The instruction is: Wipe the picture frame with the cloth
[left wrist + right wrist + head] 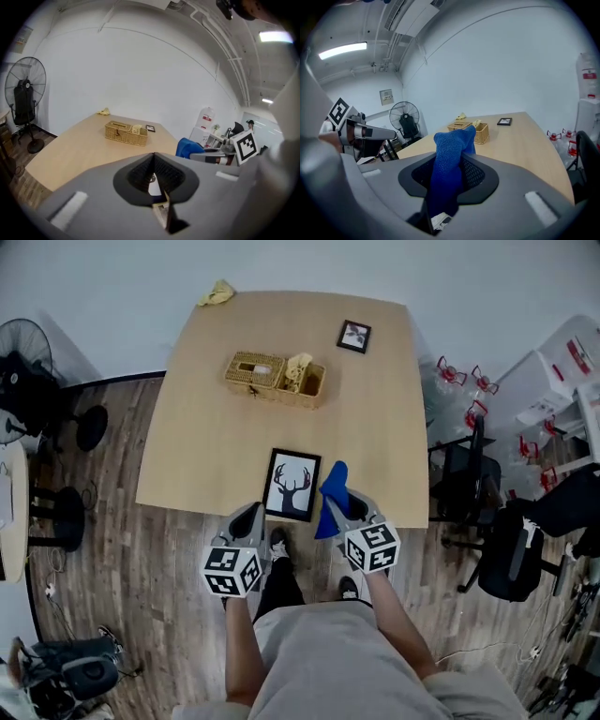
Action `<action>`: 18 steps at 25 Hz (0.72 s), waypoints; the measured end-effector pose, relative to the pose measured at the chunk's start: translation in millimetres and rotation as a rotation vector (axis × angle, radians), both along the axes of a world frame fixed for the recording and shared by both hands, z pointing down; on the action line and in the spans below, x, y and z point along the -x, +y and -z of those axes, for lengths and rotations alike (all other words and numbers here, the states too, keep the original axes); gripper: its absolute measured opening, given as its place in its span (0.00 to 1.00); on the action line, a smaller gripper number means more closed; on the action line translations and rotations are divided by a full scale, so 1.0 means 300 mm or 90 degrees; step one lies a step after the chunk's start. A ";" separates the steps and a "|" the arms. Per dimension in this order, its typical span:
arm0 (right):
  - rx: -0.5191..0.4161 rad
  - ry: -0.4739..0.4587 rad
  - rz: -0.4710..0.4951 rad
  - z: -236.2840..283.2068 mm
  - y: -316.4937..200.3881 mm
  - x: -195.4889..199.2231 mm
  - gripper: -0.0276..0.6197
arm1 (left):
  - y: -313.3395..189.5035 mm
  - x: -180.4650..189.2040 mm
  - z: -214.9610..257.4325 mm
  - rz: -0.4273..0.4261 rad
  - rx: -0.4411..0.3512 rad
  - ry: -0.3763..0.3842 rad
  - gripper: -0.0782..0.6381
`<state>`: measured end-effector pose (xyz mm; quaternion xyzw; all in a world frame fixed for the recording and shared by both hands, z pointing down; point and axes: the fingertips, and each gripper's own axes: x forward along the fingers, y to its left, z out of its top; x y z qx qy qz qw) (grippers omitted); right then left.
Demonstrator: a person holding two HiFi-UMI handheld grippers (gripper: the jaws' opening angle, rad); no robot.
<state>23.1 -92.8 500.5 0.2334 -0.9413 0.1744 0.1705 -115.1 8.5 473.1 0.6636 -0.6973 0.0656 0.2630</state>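
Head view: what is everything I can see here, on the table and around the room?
table: one, light wood, centre
deer picture frame: one, black, table's near edge
small picture frame: one, black, table's far right
wicker basket: one, tan, table's far half
yellow cloth: one, table's far edge
blue cloth: one, beside the deer frame
fan: one, black, floor at left
office chairs: two, black, right of table
left gripper: grey, shut on the deer frame's edge
right gripper: grey, shut on the blue cloth

Wicker basket on the wooden table, yellow rag at its far edge, black fan left.
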 end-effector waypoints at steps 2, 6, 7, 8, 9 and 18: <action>0.002 0.005 -0.024 -0.007 -0.038 0.059 0.20 | -0.064 0.067 -0.011 -0.031 0.008 0.003 0.18; 0.006 0.018 -0.070 -0.028 -0.089 0.139 0.20 | -0.179 0.174 -0.043 -0.090 0.028 0.001 0.18; 0.006 0.021 -0.082 -0.032 -0.102 0.150 0.20 | -0.206 0.190 -0.052 -0.107 0.033 -0.001 0.18; 0.005 0.025 -0.093 -0.036 -0.116 0.159 0.20 | -0.232 0.203 -0.063 -0.124 0.037 -0.002 0.18; 0.003 0.029 -0.103 -0.040 -0.130 0.165 0.20 | -0.257 0.212 -0.074 -0.140 0.041 -0.003 0.18; -0.017 0.065 -0.157 -0.098 -0.214 0.170 0.20 | -0.359 0.266 -0.253 -0.260 0.090 -0.029 0.18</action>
